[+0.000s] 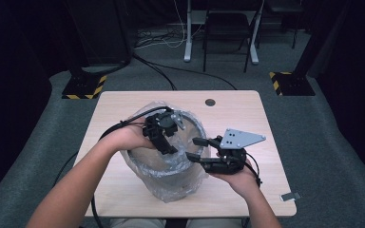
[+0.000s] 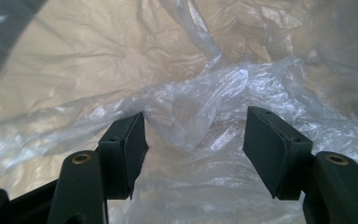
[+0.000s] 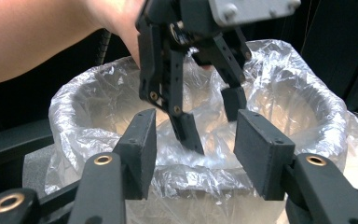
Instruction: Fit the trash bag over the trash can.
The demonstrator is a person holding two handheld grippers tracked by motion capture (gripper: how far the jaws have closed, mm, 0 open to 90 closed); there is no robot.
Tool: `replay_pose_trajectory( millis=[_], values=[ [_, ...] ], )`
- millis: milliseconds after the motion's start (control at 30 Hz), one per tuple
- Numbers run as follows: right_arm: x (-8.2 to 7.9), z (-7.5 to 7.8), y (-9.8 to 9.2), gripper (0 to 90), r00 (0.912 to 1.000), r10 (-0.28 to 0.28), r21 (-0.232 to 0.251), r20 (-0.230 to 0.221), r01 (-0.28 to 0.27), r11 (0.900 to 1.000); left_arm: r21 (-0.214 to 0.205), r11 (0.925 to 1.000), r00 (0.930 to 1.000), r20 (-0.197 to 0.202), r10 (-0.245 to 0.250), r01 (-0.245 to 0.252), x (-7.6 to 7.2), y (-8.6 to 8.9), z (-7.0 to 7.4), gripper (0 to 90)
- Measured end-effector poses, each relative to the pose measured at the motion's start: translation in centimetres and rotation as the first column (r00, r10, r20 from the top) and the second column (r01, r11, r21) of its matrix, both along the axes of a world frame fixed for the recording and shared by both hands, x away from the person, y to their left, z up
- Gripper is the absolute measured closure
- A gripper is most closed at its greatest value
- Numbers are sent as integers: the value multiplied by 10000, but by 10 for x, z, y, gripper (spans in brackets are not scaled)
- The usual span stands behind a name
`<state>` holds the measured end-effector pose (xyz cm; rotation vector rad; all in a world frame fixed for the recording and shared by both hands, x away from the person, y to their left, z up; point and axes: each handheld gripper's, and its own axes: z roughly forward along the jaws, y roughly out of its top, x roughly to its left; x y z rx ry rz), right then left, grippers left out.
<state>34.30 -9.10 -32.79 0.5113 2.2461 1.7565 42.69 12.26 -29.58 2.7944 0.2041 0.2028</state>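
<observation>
My left claw [image 3: 214, 121] hangs released inside the clear plastic liner [image 1: 145, 168] of the grey round bin [image 1: 183, 178]; my right claw [image 1: 196, 148] waits released at its rim.

Left forearm enters from the lower left; the left gripper [image 1: 171, 142] points steeply downward, jaws parted and pressing on nothing. Right hand [image 1: 235, 173] is held level toward the left (grey plate uppermost), and the right gripper [image 1: 196, 148] likewise stands with jaws apart, gripping nothing.
</observation>
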Motion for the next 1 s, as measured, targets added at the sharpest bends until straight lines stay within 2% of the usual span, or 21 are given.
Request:
replay_pose_trajectory(
  millis=[67,133,200,333,500,600,733,800,1000],
  values=[
    [0,0,0,480,10000,5,9,13,-5,10000,264,9997,10000,44,-4,3,2,-3,-2,397],
    [0,0,0,479,10000,8,13,12,-8,10000,270,9996,10000,-39,-20,21,3,-6,-2,401],
    [0,0,0,479,10000,14,7,13,-14,10000,45,10000,9999,-140,-43,44,4,-9,-4,387],
    [0,0,0,478,10000,9,0,0,-9,10000,88,9999,9996,-270,-125,127,7,-15,-12,383],
    [0,0,0,478,10000,15,9,15,-15,10000,563,9984,9991,-413,-54,78,13,-18,-29,384],
    [0,0,0,478,10000,15,15,13,-15,10000,747,9969,9987,-463,-232,266,13,-22,-34,388],
    [0,0,0,478,10000,23,15,2,-23,10000,1088,9937,9994,-233,-247,271,12,-24,-40,387],
    [0,0,0,478,10000,35,27,-2,-35,10000,1128,9931,9994,-184,-292,311,13,-24,-41,387],
    [0,-1,1,478,10000,34,36,-10,-34,10000,1351,9903,9984,-487,-274,338,14,-27,-48,387]
  ],
)
